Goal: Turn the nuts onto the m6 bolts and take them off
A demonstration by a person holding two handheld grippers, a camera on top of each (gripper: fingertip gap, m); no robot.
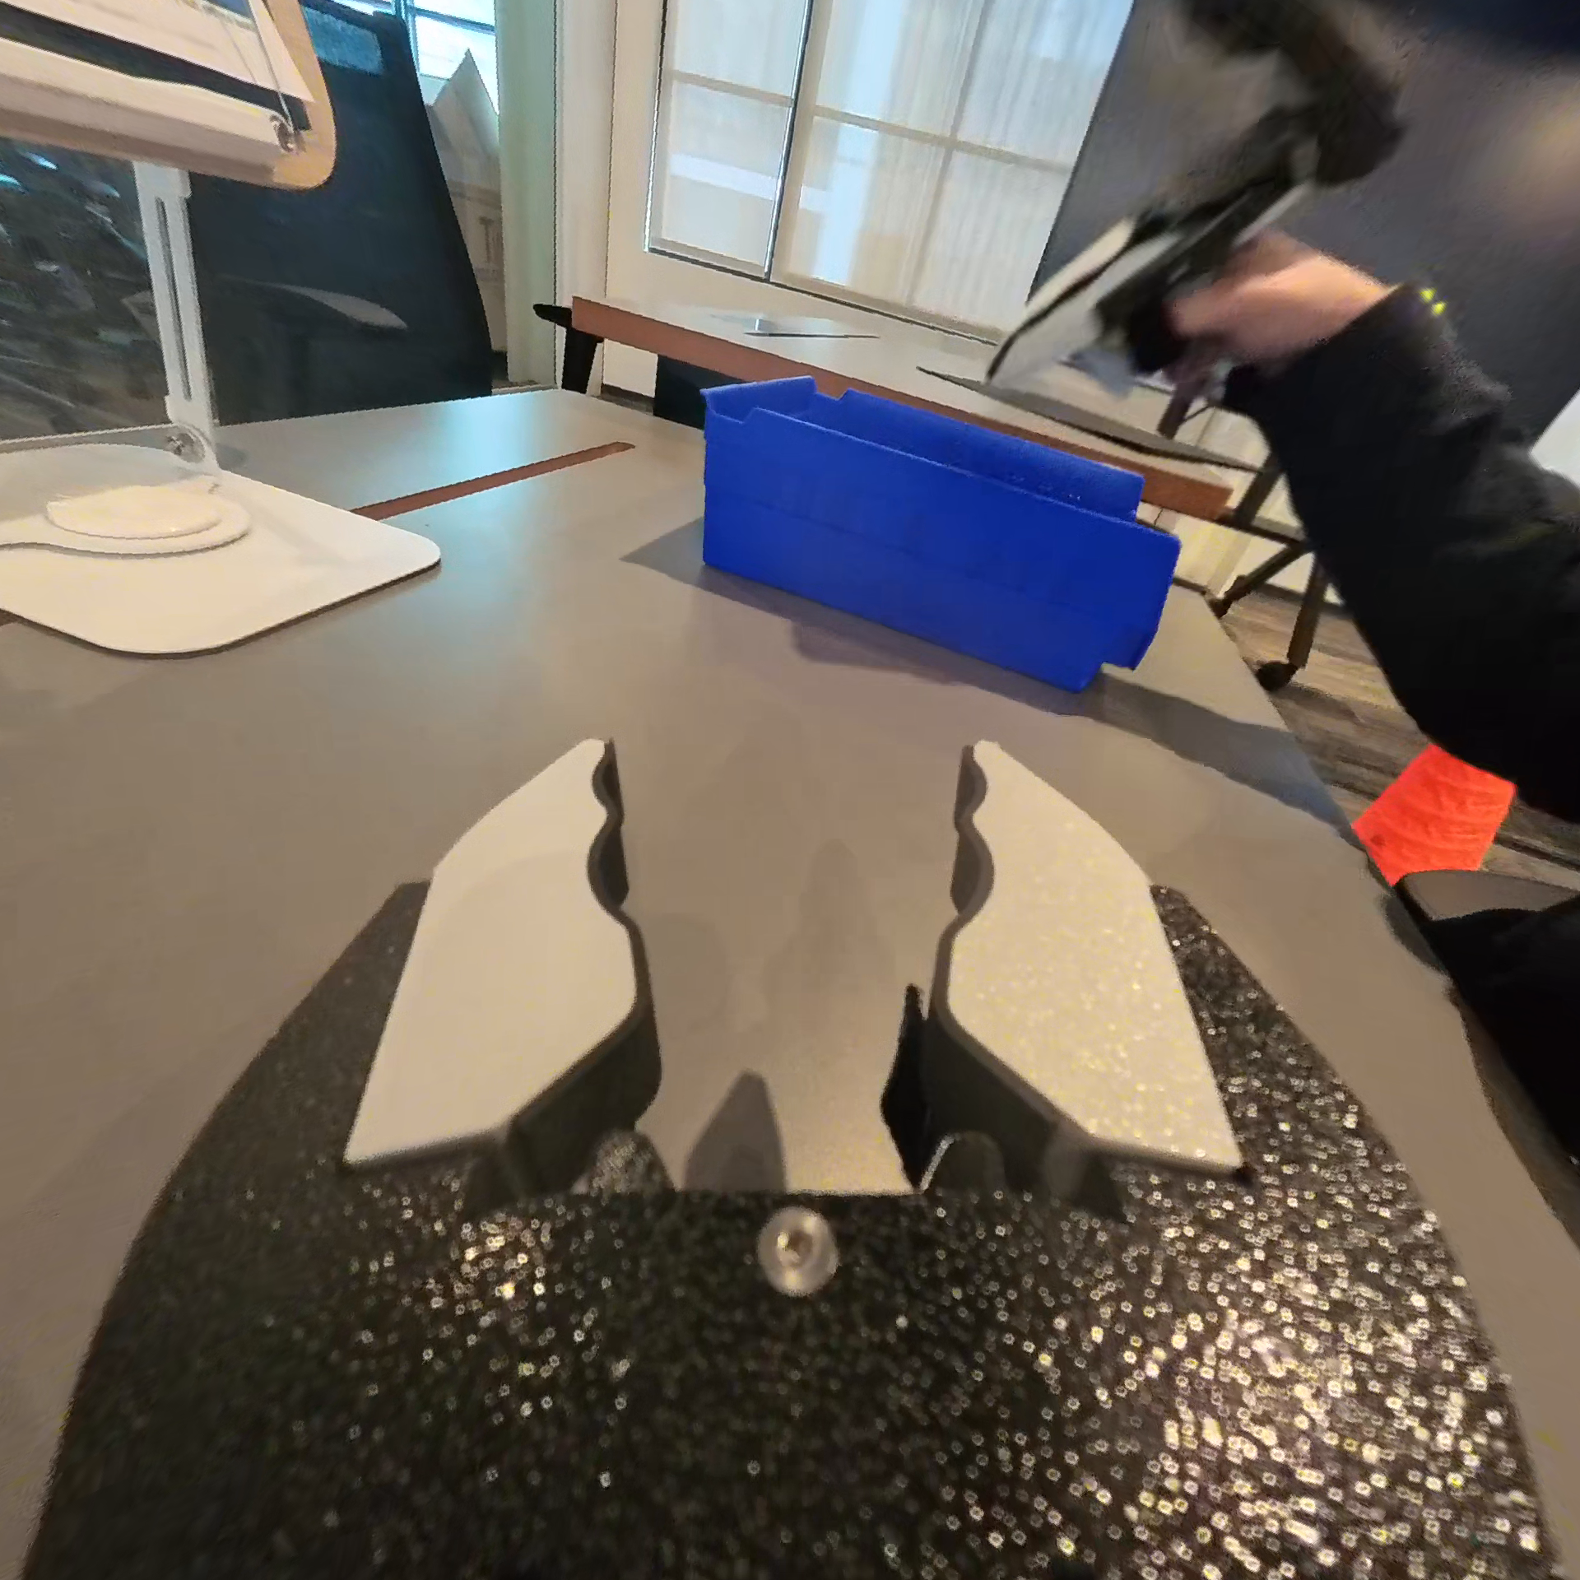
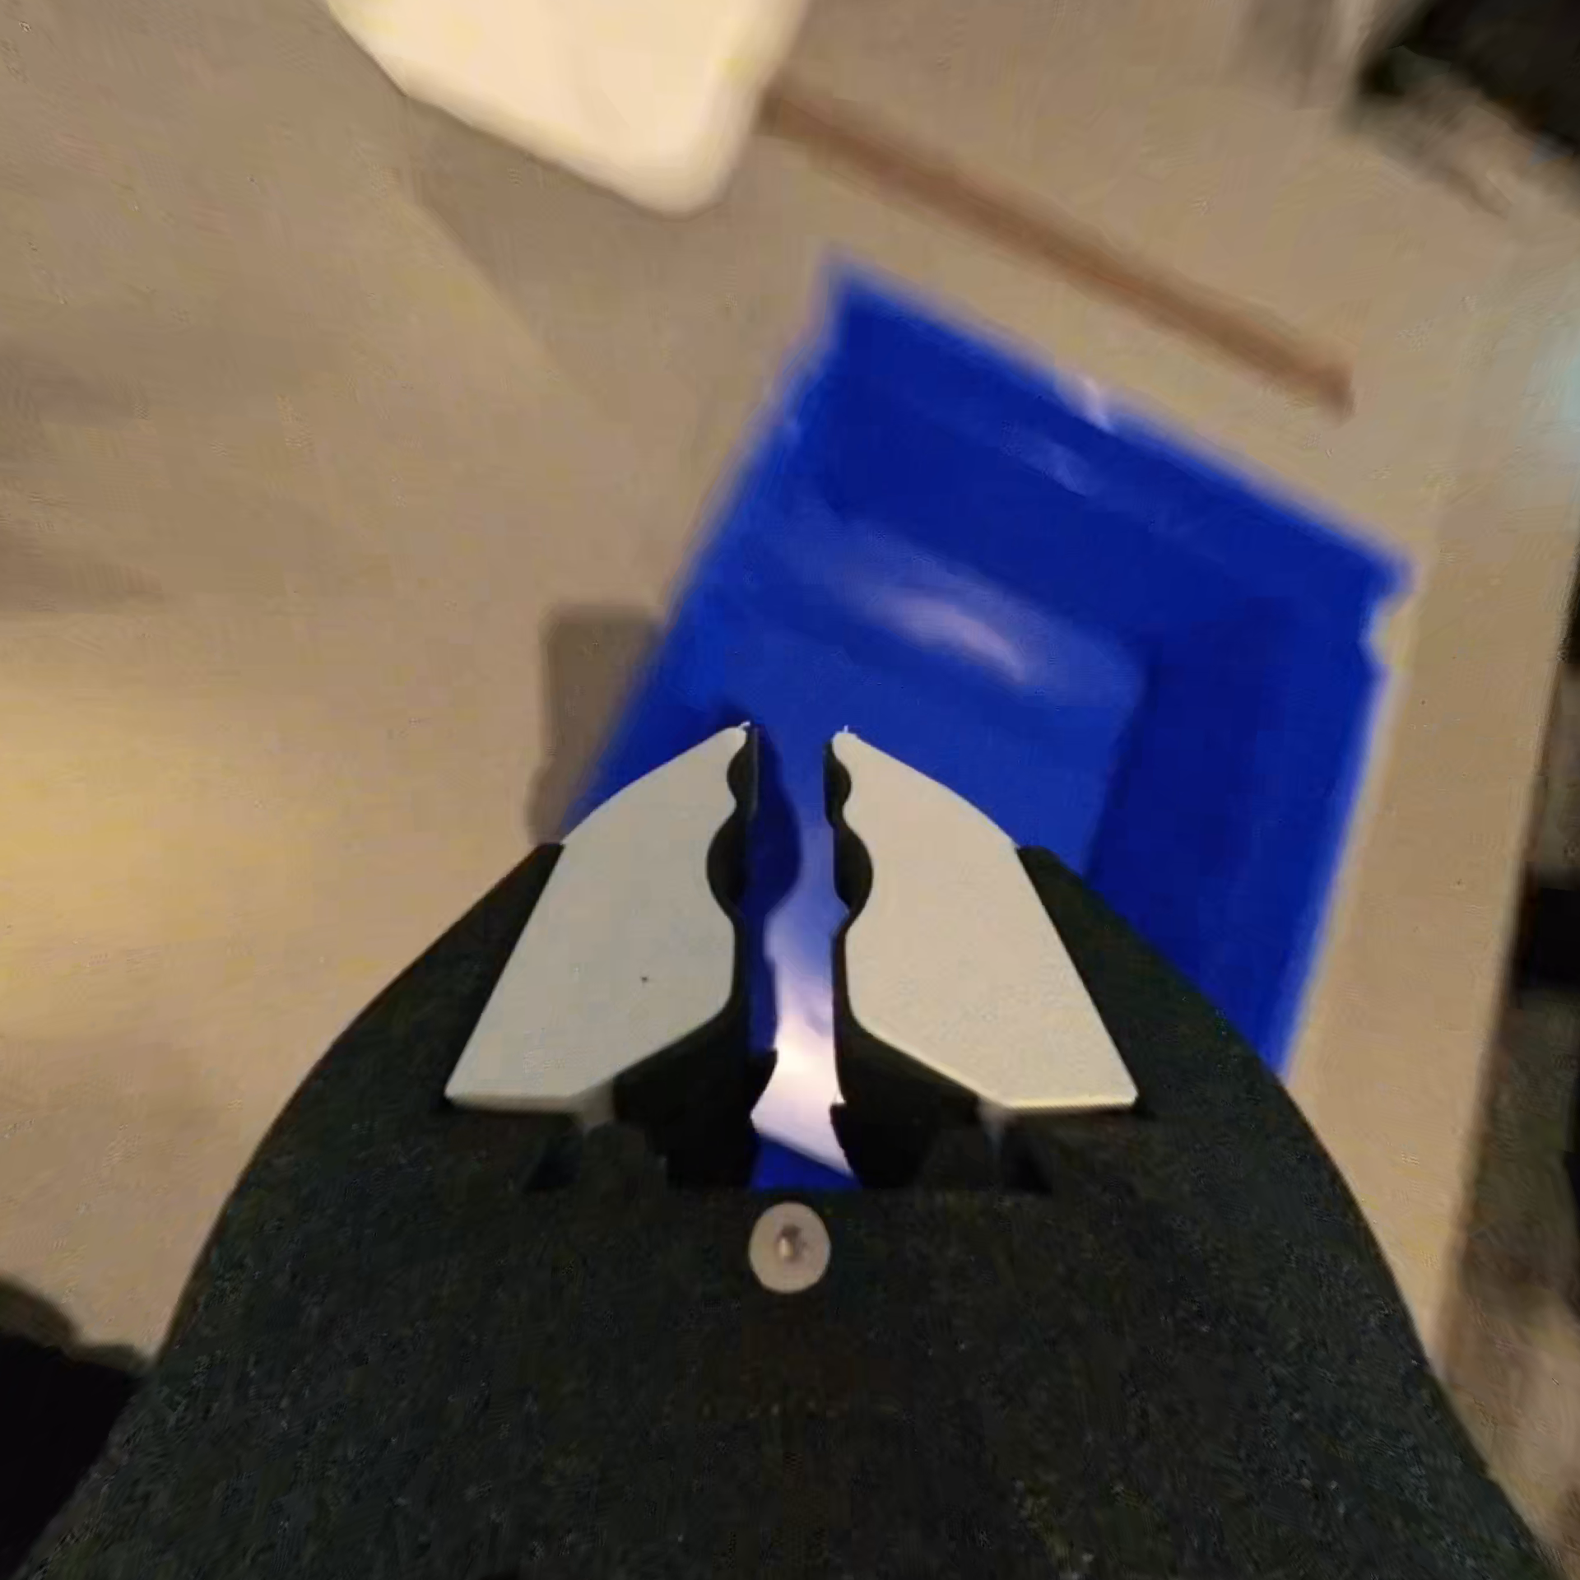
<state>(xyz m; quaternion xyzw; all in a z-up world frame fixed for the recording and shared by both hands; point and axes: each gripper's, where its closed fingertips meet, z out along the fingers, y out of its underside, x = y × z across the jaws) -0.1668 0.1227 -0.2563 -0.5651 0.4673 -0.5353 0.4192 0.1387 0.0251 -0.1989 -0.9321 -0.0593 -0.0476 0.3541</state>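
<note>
My left gripper (image 1: 787, 752) is open and empty, low over the grey table (image 1: 427, 769). A blue plastic bin (image 1: 923, 547) stands on the table ahead of it, slightly to the right. My right gripper (image 2: 791, 735) is above the near end of the same bin (image 2: 1240, 769), pointing down into it. Its jaws stand a narrow gap apart with nothing between them. It also shows blurred in the left wrist view (image 1: 1026, 342), held high at the upper right by a hand in a black sleeve (image 1: 1411, 556). The bin's inside is blurred. I see no nuts or bolts.
A white monitor stand base (image 1: 214, 556) sits on the table at the left, and shows blurred in the right wrist view (image 2: 581, 85). The table's right edge runs close past the bin. An orange object (image 1: 1436, 821) lies off that edge. A bench and windows stand behind. The gap from one gripper's tips to the other's is roughly 35 cm.
</note>
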